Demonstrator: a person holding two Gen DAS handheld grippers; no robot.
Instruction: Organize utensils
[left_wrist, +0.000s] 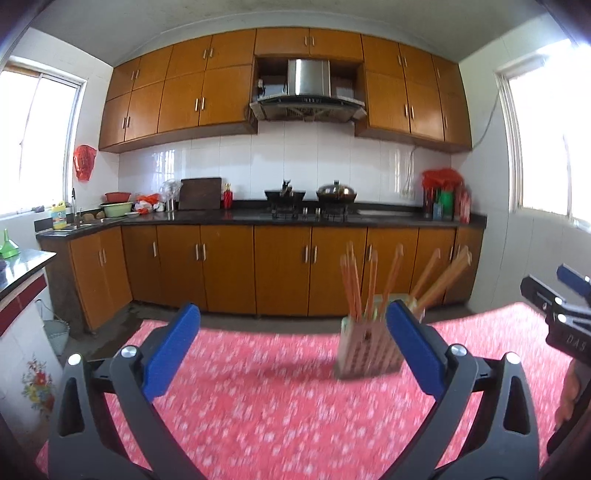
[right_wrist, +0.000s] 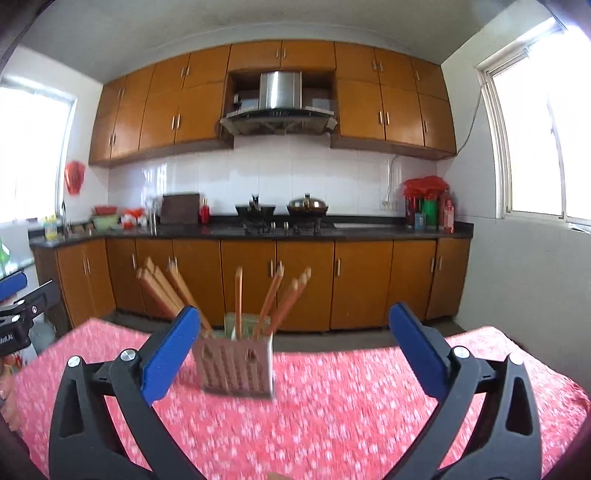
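Wooden chopsticks (right_wrist: 275, 299) look light, stiff and slippery (loose in the holder (right_wrist: 236, 365)); pinch mid-shaft. Left gripper (left_wrist: 291, 343) and right gripper (right_wrist: 291, 347) gape wide, empty.

Both claws are spread wide with nothing between the blue pads, pointing roughly level and tipped just slightly down. The left claw (left_wrist: 293, 317) has its black arms fanned out in a V, and off to its right the tip of the right claw (right_wrist: 294, 321) pokes in, a bit of the hand (left_wrist: 570, 391) holding it showing just below. The right claw's the same, and the left claw's tip peeks in on its left.
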